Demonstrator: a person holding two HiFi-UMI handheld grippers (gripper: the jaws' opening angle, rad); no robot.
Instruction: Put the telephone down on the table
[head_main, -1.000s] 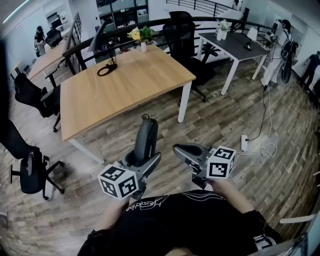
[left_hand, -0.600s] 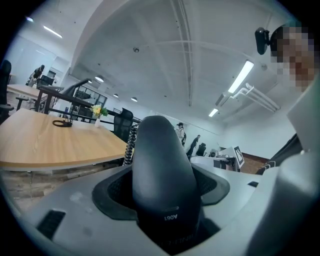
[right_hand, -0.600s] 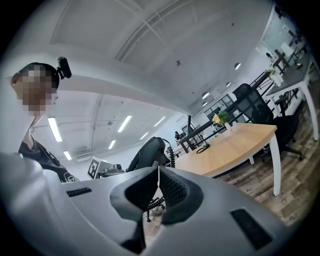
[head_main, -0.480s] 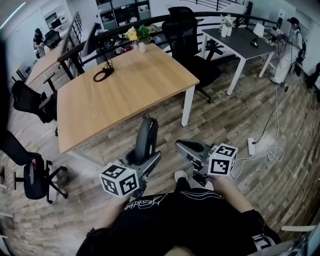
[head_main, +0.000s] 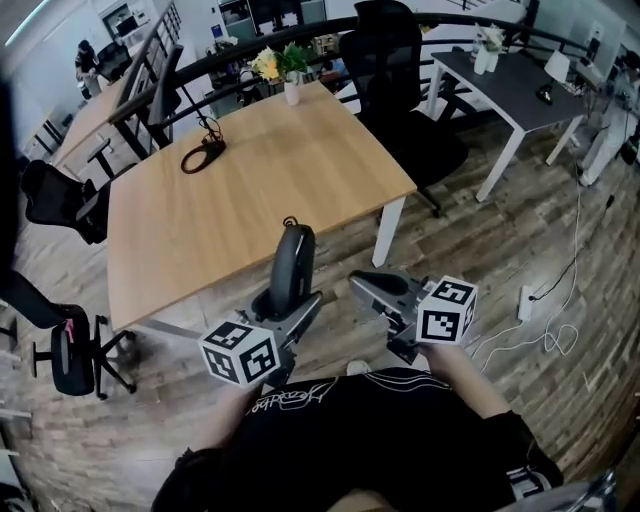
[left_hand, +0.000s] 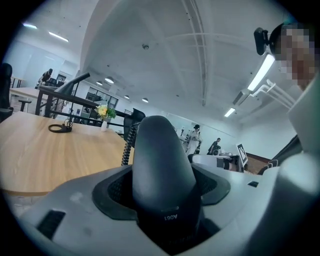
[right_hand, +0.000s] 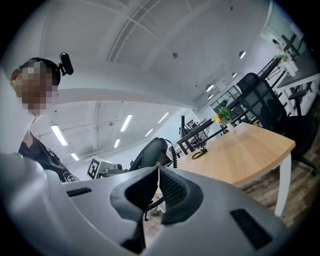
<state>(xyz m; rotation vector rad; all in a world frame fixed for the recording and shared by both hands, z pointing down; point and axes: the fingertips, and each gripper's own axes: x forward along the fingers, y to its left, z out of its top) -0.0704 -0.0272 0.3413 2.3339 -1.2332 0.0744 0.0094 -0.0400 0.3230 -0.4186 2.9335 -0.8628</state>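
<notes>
Big wooden table (head_main: 240, 200) fills the middle of the head view, its top almost bare. A black office chair (head_main: 400, 70) sits off its far right corner, and a white desk (head_main: 520, 80) stands further right.

And here's the telephone handset (head_main: 292, 262), dark grey, standing upright in the air at the table's near edge, not yet on the wood! The left gripper (head_main: 288, 305) has it: the left gripper view shows the jaws spread wide, clamped on either side of the handset's lower body, and a coiled cord (left_hand: 127, 147) trailing behind it. The right gripper (head_main: 362, 286) rides just beside it on the right, level, jaws pressed together with nothing between them.

Smaller stuff now: a black cable loop (head_main: 200, 158) lies near the table's far left corner, with a vase of flowers (head_main: 290, 90) at the far edge. Both are well apart from the handset.

This looks like the carry step, the load brought up to the table. What's next? Take the handset out over the open stretch inside the near edge, tip it flat and lower it until it rests. Only then should the left jaws let go, minding that cord.
</notes>
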